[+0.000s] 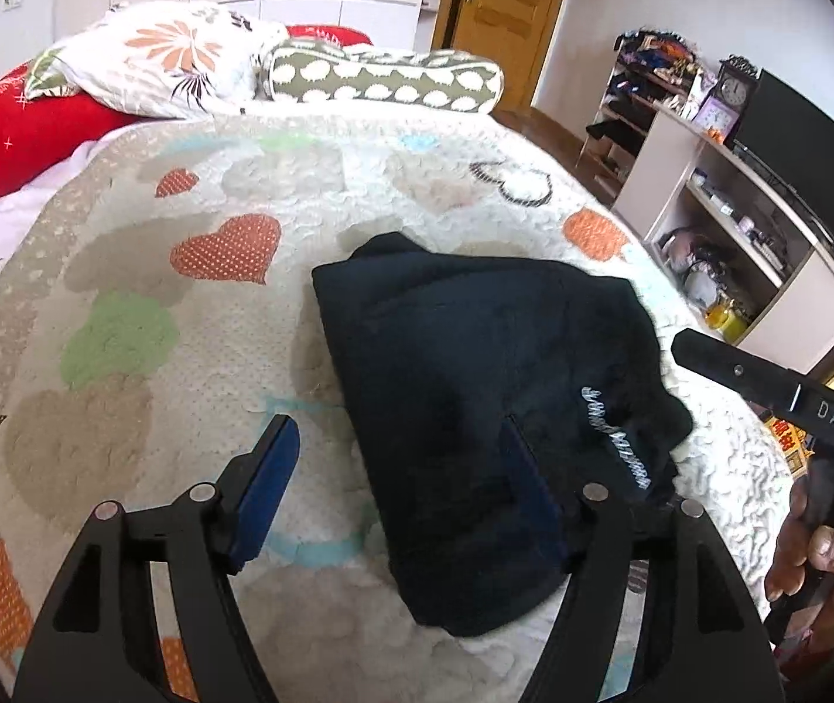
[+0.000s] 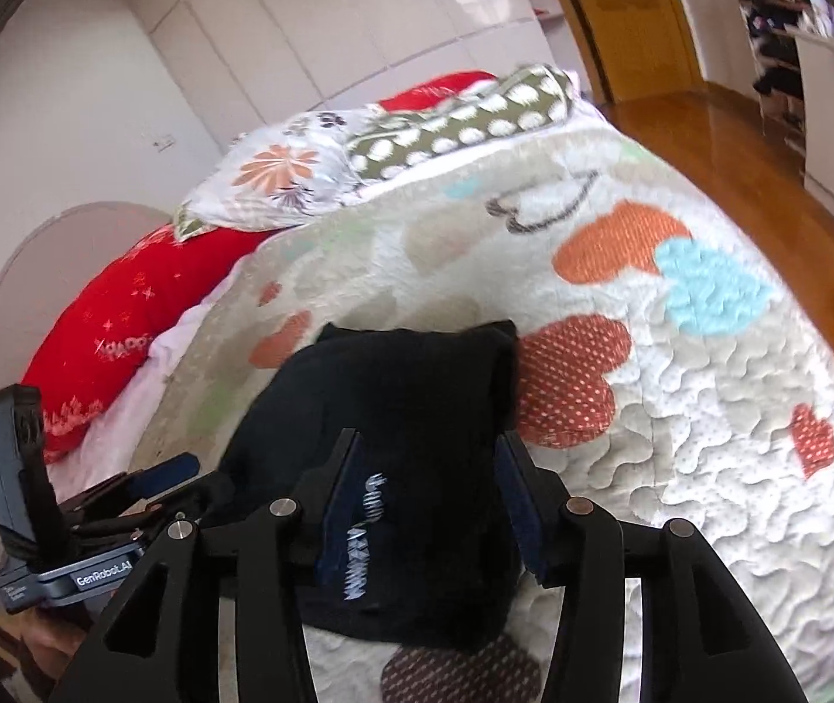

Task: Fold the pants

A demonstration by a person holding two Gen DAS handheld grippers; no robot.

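The dark pants (image 1: pixel 475 386) lie folded into a compact bundle on the heart-patterned quilt (image 1: pixel 124 269), with white lettering (image 1: pixel 622 439) near the closest edge. My left gripper (image 1: pixel 402 463) is open over the bundle's left edge. Its left finger hangs over bare quilt and its right finger over the cloth. In the right wrist view the pants (image 2: pixel 405 386) run between the fingers of my right gripper (image 2: pixel 431 468), which stands open astride the lettered end without pinching it. A hand (image 1: pixel 827 550) holds the right tool at the far right.
Floral and spotted pillows (image 1: pixel 382 76) and a red cushion (image 1: pixel 1 140) lie at the head of the bed. A shelf unit (image 1: pixel 710 217) with a dark screen stands to the right. Wooden floor (image 2: pixel 727 135) and a door (image 1: pixel 499 6) lie beyond the bed's right edge.
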